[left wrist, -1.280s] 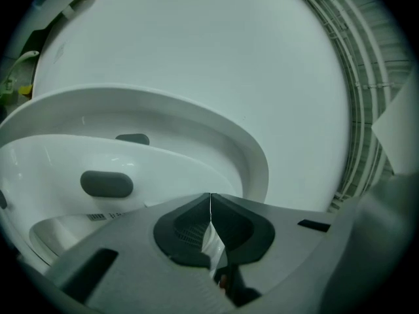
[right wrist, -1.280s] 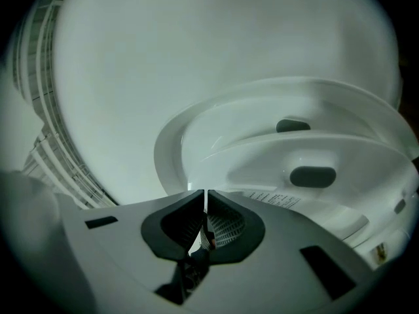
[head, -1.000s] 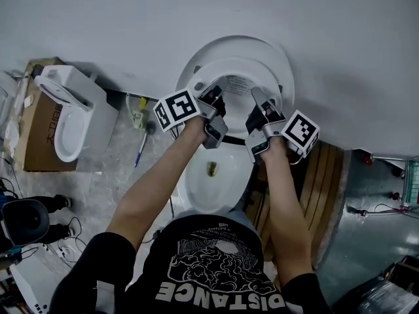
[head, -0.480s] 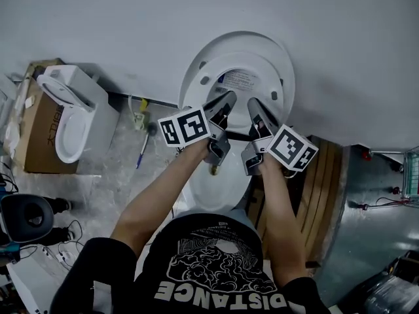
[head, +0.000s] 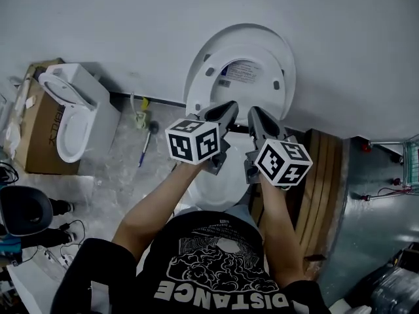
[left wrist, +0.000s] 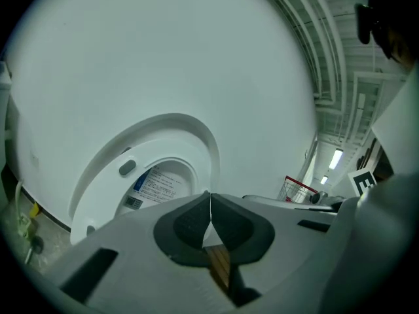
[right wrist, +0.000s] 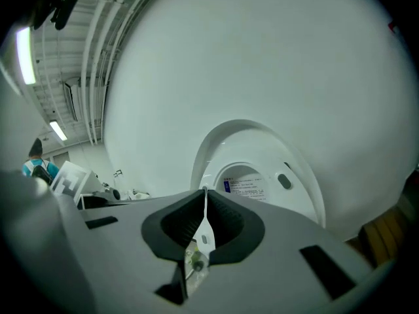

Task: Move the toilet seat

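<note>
The white toilet seat (head: 241, 70) stands raised against the white wall with the lid behind it, its underside label and bumpers facing me. The bowl (head: 219, 178) lies open below, partly hidden by my arms. My left gripper (head: 228, 108) and right gripper (head: 254, 114) hover side by side just in front of the seat's lower edge, both shut with nothing between the jaws. The left gripper view shows the shut jaw tips (left wrist: 209, 198) a short way off the raised seat (left wrist: 160, 156). The right gripper view shows its shut tips (right wrist: 205, 195) before the seat (right wrist: 262, 159).
A second white toilet (head: 65, 106) sits on a cardboard box (head: 36, 133) at the left. A brush (head: 145, 144) lies on the grey floor beside the bowl. Wooden planks (head: 324, 188) lean at the right. A dark round stool (head: 25, 211) stands at the lower left.
The seat has swung up from a tilted position to stand against the wall. Both grippers have drawn back from its rim toward me and risen nearer the head camera.
</note>
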